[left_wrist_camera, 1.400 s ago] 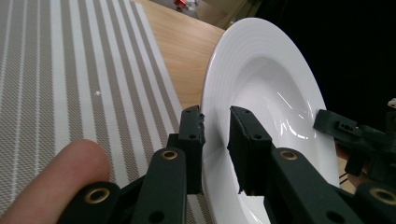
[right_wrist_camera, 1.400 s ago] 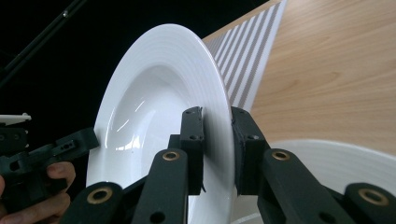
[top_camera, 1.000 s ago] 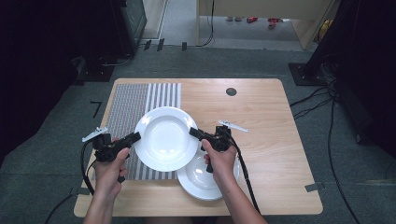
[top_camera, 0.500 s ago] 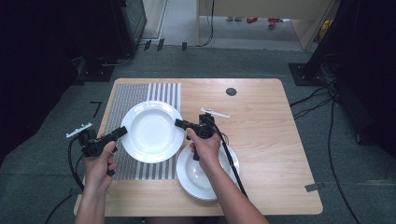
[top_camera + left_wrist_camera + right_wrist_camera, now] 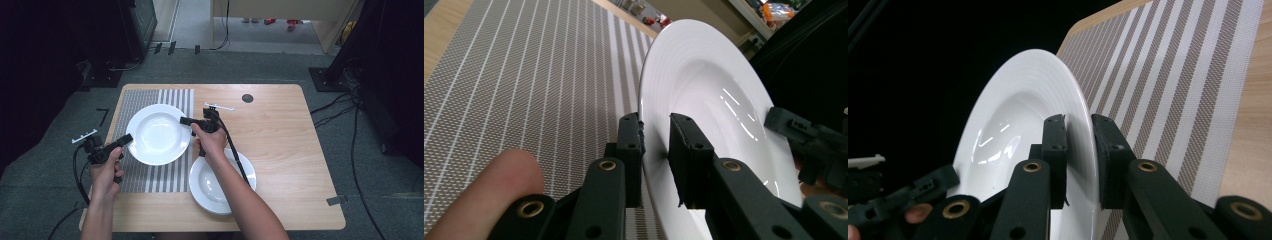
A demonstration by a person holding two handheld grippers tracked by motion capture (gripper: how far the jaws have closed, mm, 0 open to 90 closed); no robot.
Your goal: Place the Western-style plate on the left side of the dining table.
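A white deep plate [image 5: 157, 134] hangs over the striped placemat [image 5: 150, 175], carried between both grippers. My left gripper [image 5: 126, 140] is shut on the plate's left rim; in the left gripper view its jaws pinch the rim of the plate [image 5: 704, 100] at the gripper's tips [image 5: 655, 145]. My right gripper [image 5: 186, 121] is shut on the right rim, and the right gripper view shows the plate [image 5: 1018, 130] edge clamped between the pads at the gripper [image 5: 1079, 145]. A second white plate [image 5: 210, 187] lies on the wooden table under my right forearm.
The wooden table [image 5: 285, 150] has a dark round hole [image 5: 247, 98] near its far edge. Grey floor with cables surrounds the table, and a black stand [image 5: 340, 65] rises at the right.
Both grippers have carried the plate leftward and toward the far side, from above the second plate to over the placemat. The second plate is now more uncovered.
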